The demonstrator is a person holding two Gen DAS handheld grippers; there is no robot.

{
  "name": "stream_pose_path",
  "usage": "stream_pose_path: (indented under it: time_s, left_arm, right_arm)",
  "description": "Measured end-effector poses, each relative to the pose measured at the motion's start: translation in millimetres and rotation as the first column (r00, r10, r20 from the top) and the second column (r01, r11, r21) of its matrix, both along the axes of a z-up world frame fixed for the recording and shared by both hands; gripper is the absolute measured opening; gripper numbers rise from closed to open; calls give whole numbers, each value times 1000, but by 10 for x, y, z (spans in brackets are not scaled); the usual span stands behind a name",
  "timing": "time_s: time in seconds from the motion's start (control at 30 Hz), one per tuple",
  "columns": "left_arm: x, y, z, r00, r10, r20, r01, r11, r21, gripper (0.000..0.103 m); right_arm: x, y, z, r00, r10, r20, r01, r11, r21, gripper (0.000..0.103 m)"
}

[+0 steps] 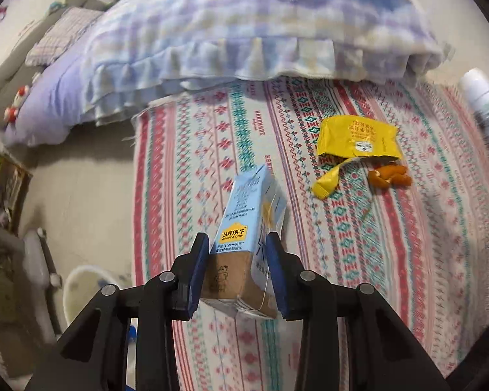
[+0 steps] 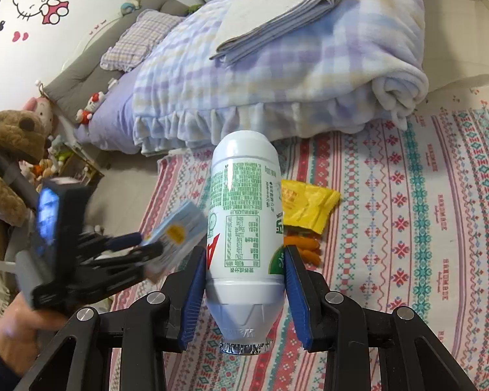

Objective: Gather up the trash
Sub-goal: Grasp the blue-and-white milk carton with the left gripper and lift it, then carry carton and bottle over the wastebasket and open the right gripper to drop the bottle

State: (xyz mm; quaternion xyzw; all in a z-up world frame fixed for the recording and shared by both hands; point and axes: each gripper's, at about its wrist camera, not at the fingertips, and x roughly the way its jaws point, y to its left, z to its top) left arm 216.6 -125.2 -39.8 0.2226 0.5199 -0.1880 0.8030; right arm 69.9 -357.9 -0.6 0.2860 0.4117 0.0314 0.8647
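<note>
A light-blue milk carton (image 1: pixel 244 221) with a yellow label sits between the blue pads of my left gripper (image 1: pixel 238 239), which is shut on it. In the right wrist view the same carton (image 2: pixel 176 231) hangs blurred above the rug's left edge, in the left gripper (image 2: pixel 146 247). My right gripper (image 2: pixel 244 251) is shut on a white bottle (image 2: pixel 241 195) with green print, held upside down with its foil cap toward the camera. That bottle (image 1: pixel 482 104) shows at the right edge of the left wrist view. A torn yellow wrapper (image 1: pixel 358 137) and orange snack bits (image 1: pixel 391 177) lie on the rug.
The patterned rug (image 1: pixel 342 277) covers the floor. A folded checked blanket (image 1: pixel 244 32) lies beyond it, with a purple mattress (image 2: pixel 114 117) to the left. Plush toys (image 2: pixel 3 150) crowd the left side. A white round container (image 1: pixel 84 286) stands left of the rug. A person's hand (image 2: pixel 19 325) holds the left gripper.
</note>
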Motion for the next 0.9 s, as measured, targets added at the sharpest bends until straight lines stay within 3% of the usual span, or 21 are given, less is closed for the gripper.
stream_pose_path:
  time_s: [0.03,0.17,0.23,0.37,0.4,0.47,0.5,0.53,0.73,0.8,0.9]
  left_arm:
    - [-25,93,51,999,30,-21,-31,999,-24,0]
    - [-108,353,120,997,63,-49,-67,994,-90,0]
    - [-156,417,-12,992,36,-118,-47,994,-96,0]
    - [-90,663,-304,948,177,-265,-217,967,-131,2]
    - [-81,715,-363,934,203,-294,-254,956,-146,8]
    - [-80,768,-451,916,237,-324,-298,942,-152,40]
    - [-82,774,-497,910,247,-333,-311,938,-154,62]
    - [-92,764,-526,911,248,-329,-315,934,-169,65]
    - [-135,561,-717,902,279,-330,-357,911,-206,66]
    - [-189,467,-771,913,270,-305,-345,911,-226,67]
    - [-287,289,-753,945,242,-221,-284,941,-184,59]
  right_arm:
    - [5,10,2,1000,1,1,-1,1000,-2,41]
    - [27,64,-20,1000,12,-4,-12,1000,-19,41]
    - [38,90,-40,1000,17,-10,-17,999,-27,41]
    - [67,169,-80,999,26,-24,-27,999,-43,41]
    - [71,189,-86,999,29,-25,-30,999,-45,41]
    - [76,236,-96,999,37,-26,-38,998,-48,41]
    - [77,261,-102,999,42,-27,-43,998,-50,41]
    - [79,275,-107,999,45,-29,-47,998,-53,41]
    - [110,348,-166,997,62,-47,-65,996,-67,41]
    - [117,366,-173,997,67,-49,-70,995,-70,41]
    - [120,372,-182,996,71,-52,-75,994,-77,41]
